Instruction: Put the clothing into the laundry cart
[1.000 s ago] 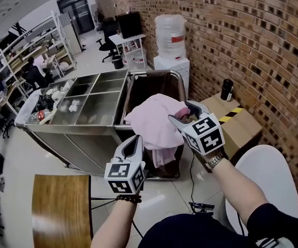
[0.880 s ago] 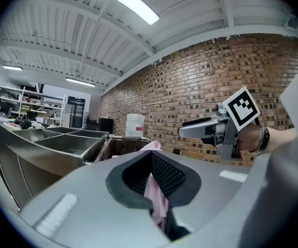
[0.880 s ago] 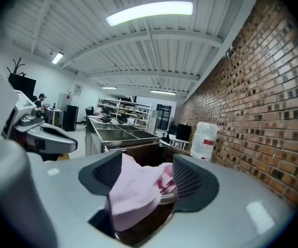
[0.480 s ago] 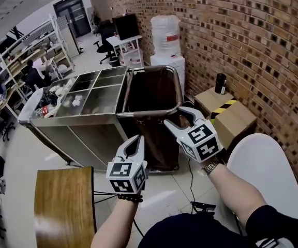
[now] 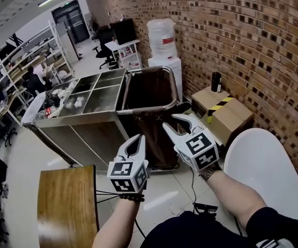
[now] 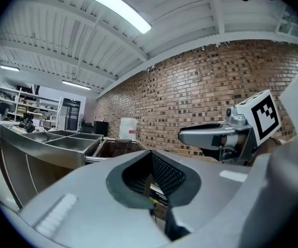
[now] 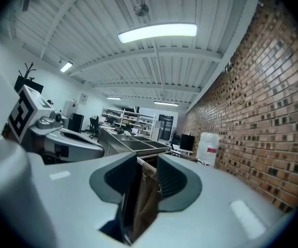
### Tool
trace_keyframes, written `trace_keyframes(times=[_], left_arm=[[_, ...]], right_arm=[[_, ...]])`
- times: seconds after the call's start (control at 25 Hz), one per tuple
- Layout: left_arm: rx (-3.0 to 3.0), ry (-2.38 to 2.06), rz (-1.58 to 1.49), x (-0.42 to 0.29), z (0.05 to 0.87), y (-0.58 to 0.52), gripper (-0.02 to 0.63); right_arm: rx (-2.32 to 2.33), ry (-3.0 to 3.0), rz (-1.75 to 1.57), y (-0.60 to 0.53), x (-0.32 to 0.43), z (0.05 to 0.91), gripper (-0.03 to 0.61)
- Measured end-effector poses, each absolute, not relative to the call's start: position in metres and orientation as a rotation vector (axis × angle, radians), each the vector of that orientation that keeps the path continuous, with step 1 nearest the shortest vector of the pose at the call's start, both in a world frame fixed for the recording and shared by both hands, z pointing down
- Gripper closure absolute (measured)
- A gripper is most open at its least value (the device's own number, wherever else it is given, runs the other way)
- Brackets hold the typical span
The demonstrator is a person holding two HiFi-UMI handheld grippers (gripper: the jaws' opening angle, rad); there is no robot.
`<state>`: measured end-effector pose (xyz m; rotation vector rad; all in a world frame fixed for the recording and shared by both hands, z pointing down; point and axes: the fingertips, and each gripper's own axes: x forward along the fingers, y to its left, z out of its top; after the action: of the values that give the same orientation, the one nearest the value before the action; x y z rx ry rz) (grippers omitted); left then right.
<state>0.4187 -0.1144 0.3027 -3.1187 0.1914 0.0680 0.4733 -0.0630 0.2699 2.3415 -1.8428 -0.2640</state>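
In front of you, by the brick wall [image 5: 252, 45], the laundry cart [image 5: 148, 110] hangs its dark brown bag open. The clothing can't be seen inside. Your right gripper [image 5: 170, 121] is closing on nothing, its jaws apart. Your left gripper [image 5: 137, 138] has its jaws together, empty.

The left hand-held gripper [image 5: 136, 138] and the right hand-held gripper [image 5: 170, 121] are of light grey plastic, with curved jaws lined by dark ribbed pads [image 6: 165, 173]. Each one carries a white cube with black square markers: left cube [image 5: 127, 175], right cube [image 5: 199, 151]. The right jaws are closing, with nothing between them. A metal watch [image 5: 209, 173] is on the right wrist and a dark band [image 5: 130, 197], perhaps of beads, on the left. The sleeve [image 5: 276, 226] is dark.
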Motion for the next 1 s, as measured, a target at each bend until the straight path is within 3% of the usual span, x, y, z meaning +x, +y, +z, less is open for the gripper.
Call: trace_keyframes(times=[0.24, 0.48, 1.0], left_arm=[[-3.108, 0.169, 0.096, 0.409, 0.292, -0.101, 0.615], [-3.100, 0.149, 0.118, 0.399, 0.283, -0.088, 0.615], [-3.104, 0.117, 0.129, 0.386, 0.280, -0.073, 0.615]], right_arm=[[2.355, -1.848, -0.305, -0.051, 0.455, 0.268, 0.494], [2.381, -1.850, -0.333, -0.039, 0.440, 0.266, 0.577], [2.367, -1.841, -0.350, -0.026, 0.417, 0.266, 0.578]])
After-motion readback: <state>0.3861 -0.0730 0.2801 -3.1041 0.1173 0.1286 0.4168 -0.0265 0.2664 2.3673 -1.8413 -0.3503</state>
